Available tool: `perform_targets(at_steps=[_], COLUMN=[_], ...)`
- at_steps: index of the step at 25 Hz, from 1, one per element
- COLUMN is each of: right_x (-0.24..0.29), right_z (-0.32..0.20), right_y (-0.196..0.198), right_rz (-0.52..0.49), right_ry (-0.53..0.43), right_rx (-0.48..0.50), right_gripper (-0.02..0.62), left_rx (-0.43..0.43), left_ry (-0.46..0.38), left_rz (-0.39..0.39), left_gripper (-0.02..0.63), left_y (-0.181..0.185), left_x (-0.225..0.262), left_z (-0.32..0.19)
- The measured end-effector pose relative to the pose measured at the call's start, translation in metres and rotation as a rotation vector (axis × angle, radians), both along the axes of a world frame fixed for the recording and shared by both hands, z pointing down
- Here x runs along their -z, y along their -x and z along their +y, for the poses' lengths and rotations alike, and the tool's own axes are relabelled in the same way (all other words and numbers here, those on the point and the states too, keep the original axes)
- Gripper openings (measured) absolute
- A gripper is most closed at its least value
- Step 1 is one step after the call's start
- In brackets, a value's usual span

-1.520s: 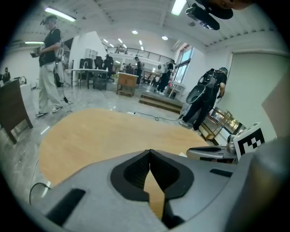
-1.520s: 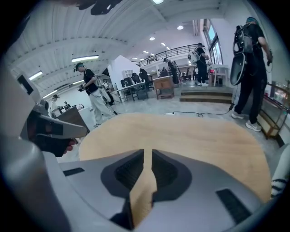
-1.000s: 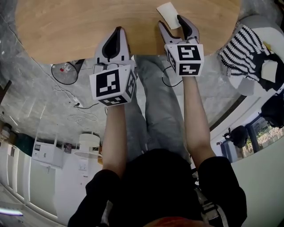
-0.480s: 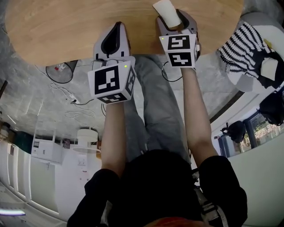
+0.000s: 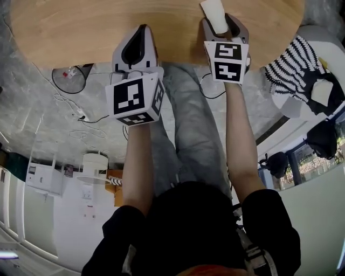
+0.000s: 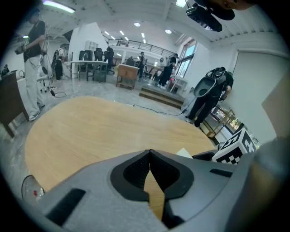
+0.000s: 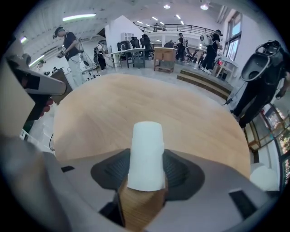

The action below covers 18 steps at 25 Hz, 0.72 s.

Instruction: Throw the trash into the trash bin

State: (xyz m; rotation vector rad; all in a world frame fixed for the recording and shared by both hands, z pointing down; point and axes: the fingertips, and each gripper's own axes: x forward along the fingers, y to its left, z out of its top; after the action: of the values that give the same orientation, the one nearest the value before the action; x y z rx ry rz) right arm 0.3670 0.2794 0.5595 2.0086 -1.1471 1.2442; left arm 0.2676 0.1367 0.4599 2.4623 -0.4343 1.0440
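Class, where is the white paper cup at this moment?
Head view, upper right: the white paper cup sits on the wooden table, between the open jaws of the right hand-held gripper.

Top: round wooden table [image 5: 70,32] | left gripper [image 5: 143,29]: jaws together, over table's near edge | right gripper [image 5: 222,22]: jaws apart, white paper cup [image 5: 214,15] between them | floor, left: round wire bin [image 5: 55,85] | right: striped cloth [image 5: 291,62]
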Motion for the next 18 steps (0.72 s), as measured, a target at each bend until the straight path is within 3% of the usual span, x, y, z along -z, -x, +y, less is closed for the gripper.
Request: perform_targets(at_steps=[9, 18], right_x=[0.032, 0.054], right_z=[-0.065, -0.151], right_y=[0.034, 0.130], right_rz=[0.016, -0.010], right_ry=[-0.131, -0.207], right_rx=[0.055, 0.275], right_gripper=[0.221, 0.212], left_rx=[0.161, 0.396], left_ry=[-0.035, -0.060], left_rz=[0.007, 0.014], left_gripper=[0.005, 0.005], left_y=[0.076, 0.191], left_x=[0.013, 0.025], left_z=[-0.049, -0.089])
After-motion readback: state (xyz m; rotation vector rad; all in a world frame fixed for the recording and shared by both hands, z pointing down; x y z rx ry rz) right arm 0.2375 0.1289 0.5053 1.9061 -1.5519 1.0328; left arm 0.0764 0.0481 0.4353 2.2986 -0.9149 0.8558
